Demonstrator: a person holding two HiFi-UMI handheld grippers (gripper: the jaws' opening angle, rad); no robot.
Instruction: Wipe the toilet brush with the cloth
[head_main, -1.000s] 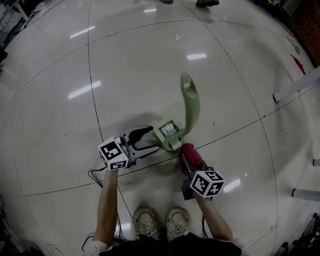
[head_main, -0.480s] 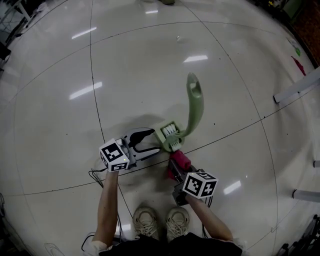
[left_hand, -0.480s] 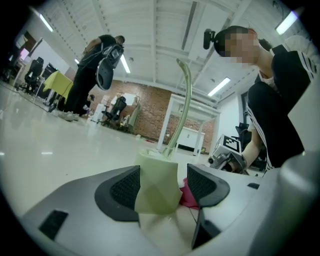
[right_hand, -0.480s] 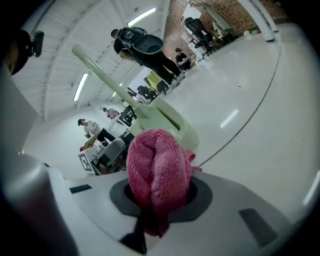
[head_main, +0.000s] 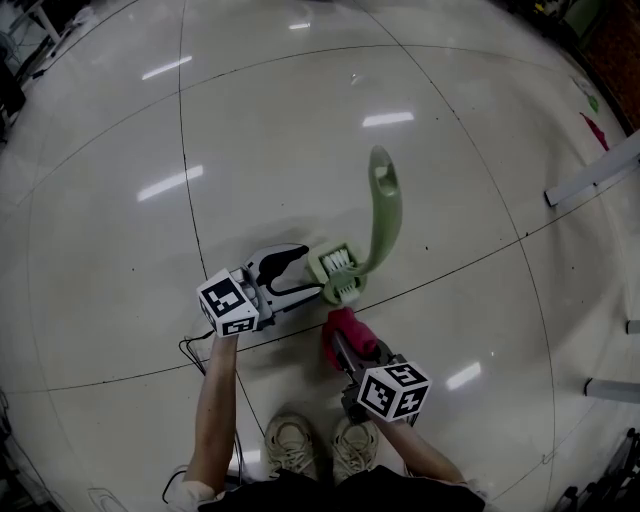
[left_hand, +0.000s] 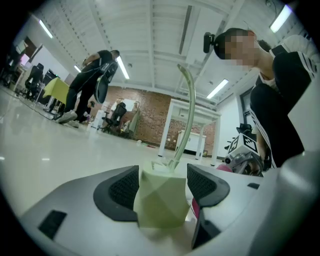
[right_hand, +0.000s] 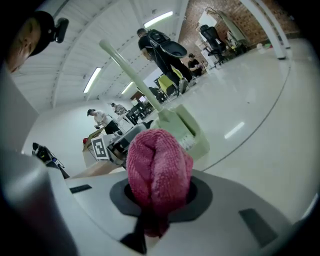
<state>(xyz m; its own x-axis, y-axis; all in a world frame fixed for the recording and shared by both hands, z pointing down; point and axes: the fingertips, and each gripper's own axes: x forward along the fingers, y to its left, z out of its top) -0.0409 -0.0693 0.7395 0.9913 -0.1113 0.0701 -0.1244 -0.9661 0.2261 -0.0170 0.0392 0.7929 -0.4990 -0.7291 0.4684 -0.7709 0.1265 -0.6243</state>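
A pale green toilet brush (head_main: 338, 272) lies low over the floor, its long curved handle (head_main: 383, 205) reaching away from me. My left gripper (head_main: 308, 273) is shut on the brush's faceted green head (left_hand: 161, 200), which sits between the black pads. The thin handle (left_hand: 189, 110) rises behind it. A rolled pink cloth (head_main: 340, 328) is clamped in my right gripper (head_main: 346, 345), which is shut on it. In the right gripper view the cloth (right_hand: 159, 167) bulges out of the jaws of the right gripper (right_hand: 160, 192), just short of the brush head (right_hand: 184, 131) and apart from it.
The floor is glossy pale tile with dark joints (head_main: 190, 200). My shoes (head_main: 320, 442) stand just behind the grippers. White frame legs (head_main: 592, 170) stand at the right edge, and a thin cable (head_main: 190, 352) trails by my left arm. People and desks are far off.
My right gripper has drawn back toward my feet and to the left with the cloth, which was against the brush head and is now apart from it. The left gripper and brush stayed put.
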